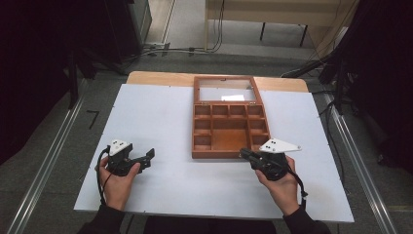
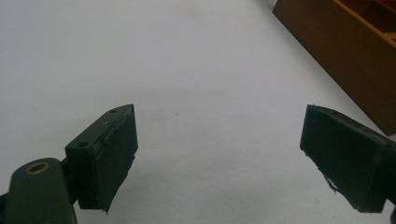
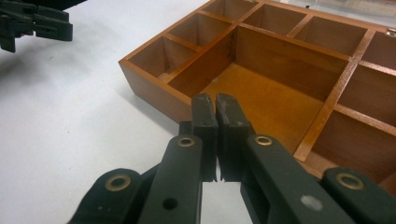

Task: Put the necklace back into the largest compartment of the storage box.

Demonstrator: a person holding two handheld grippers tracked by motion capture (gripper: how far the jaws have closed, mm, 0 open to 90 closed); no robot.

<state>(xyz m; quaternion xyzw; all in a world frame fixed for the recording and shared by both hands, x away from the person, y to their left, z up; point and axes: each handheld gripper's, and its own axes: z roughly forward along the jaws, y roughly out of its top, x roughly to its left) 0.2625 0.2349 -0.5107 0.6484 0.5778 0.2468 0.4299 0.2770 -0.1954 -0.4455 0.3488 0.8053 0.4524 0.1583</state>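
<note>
A person's two hands hold a gripper each over a white desk [image 1: 160, 117]. At centre frame in the high view, an open wooden box [image 1: 229, 129] with small compartments around a larger middle one lies flat, its glass-paned lid [image 1: 225, 90] folded back toward the top of the frame. The left gripper [image 1: 148, 158], lower left of that view, has its jaws spread wide with nothing between them; in the left gripper view they hang above bare desk, the box's side wall at upper right. The right gripper [image 1: 245, 154], lower right of centre, has its jaws pressed together and empty, their tips at the box's near right corner, pointing over the large compartment in the right gripper view.
</note>
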